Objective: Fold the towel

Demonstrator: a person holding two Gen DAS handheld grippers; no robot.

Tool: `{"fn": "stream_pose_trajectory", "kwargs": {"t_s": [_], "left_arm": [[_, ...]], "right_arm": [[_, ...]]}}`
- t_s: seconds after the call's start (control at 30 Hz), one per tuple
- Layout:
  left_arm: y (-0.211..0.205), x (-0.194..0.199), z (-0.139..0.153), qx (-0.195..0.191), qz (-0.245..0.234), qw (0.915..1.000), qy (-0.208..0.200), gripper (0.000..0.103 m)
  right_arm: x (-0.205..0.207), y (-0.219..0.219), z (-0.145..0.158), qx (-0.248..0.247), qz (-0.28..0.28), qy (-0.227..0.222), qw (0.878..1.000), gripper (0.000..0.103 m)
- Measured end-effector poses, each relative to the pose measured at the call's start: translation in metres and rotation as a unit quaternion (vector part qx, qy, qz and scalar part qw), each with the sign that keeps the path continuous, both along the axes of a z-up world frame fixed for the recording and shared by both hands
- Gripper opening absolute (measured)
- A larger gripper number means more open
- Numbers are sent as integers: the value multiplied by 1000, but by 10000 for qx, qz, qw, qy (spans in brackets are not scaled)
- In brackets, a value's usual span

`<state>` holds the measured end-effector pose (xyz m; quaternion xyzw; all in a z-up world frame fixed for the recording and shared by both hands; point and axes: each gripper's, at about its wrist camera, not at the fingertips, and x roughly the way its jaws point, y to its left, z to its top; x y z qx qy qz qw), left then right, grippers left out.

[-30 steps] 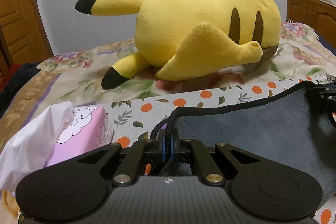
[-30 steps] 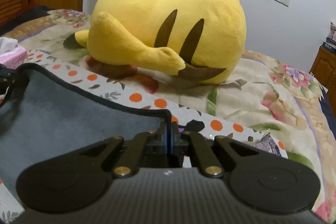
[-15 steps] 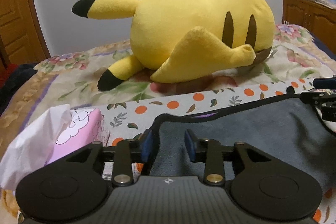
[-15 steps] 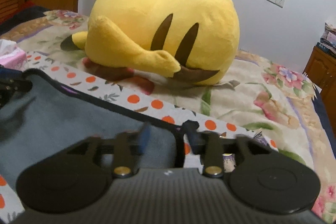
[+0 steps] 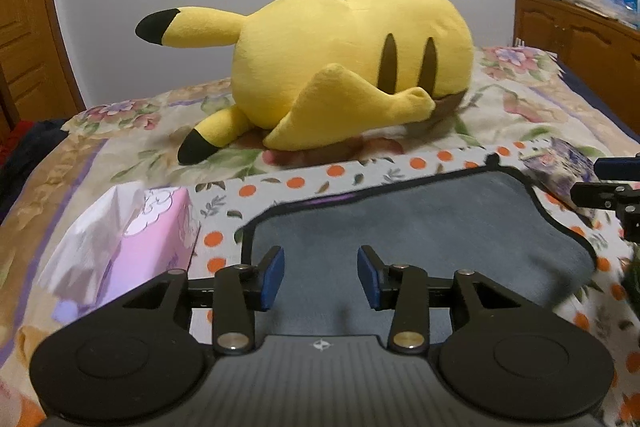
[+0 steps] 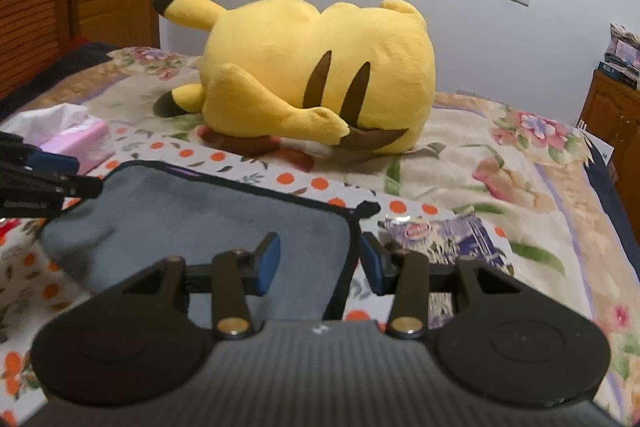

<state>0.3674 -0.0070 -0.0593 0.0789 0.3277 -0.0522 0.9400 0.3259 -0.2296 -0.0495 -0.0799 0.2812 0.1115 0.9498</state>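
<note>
The grey towel (image 5: 420, 227) with a black border lies folded on the orange-dotted cloth on the bed; it also shows in the right wrist view (image 6: 208, 211). My left gripper (image 5: 321, 277) is open and empty above the towel's left near part. My right gripper (image 6: 319, 261) is open and empty, its jaws either side of the towel's right edge. The right gripper's tip shows in the left wrist view (image 5: 612, 183), and the left gripper's tip shows in the right wrist view (image 6: 48, 183).
A large yellow plush toy (image 5: 344, 67) lies behind the towel. A pink tissue box (image 5: 136, 239) stands left of the towel. A purple printed packet (image 6: 440, 239) lies right of it. A wooden cabinet (image 5: 580, 43) stands at far right.
Both grippers were shut on the towel's far corners; they have let go, opened wide and drawn back. The towel now lies flat on the cloth.
</note>
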Motion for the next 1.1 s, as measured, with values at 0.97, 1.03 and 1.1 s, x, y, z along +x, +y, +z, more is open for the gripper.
{"fn": "stream_pose_trajectory", "kwargs": {"t_s": [0.97,1.03,1.1], "left_arm": [[2,-124,30,-105,-96,9998,108,68],[1,-129,32,-123,-102,9998,86,71],[1,-134,36,-166,-123,9998,76,72]], "right_arm": [[-116,-23,36,412,-120,-116,9990,48],[-120,-24,36,425,-133,-111,9989,49],[-124,-24,36,432,-149,-107,9989,50]]}}
